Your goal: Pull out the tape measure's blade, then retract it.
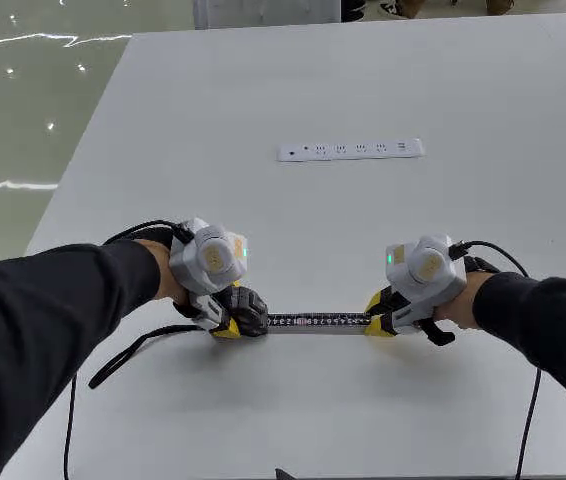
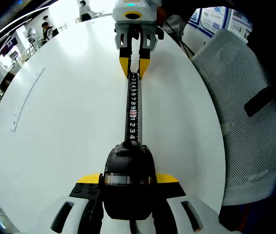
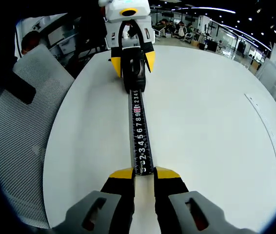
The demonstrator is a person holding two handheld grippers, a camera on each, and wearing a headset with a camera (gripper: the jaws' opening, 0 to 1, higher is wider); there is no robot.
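Note:
A black tape measure case sits on the white table, held between the yellow-tipped jaws of my left gripper. Its blade runs out flat along the table toward the right. My right gripper is shut on the blade's end. In the left gripper view the right gripper faces me across the table; in the right gripper view the left gripper does the same.
A white power strip lies farther back on the table. Black cables trail from both grippers toward the near edge. A mesh chair stands beside the table.

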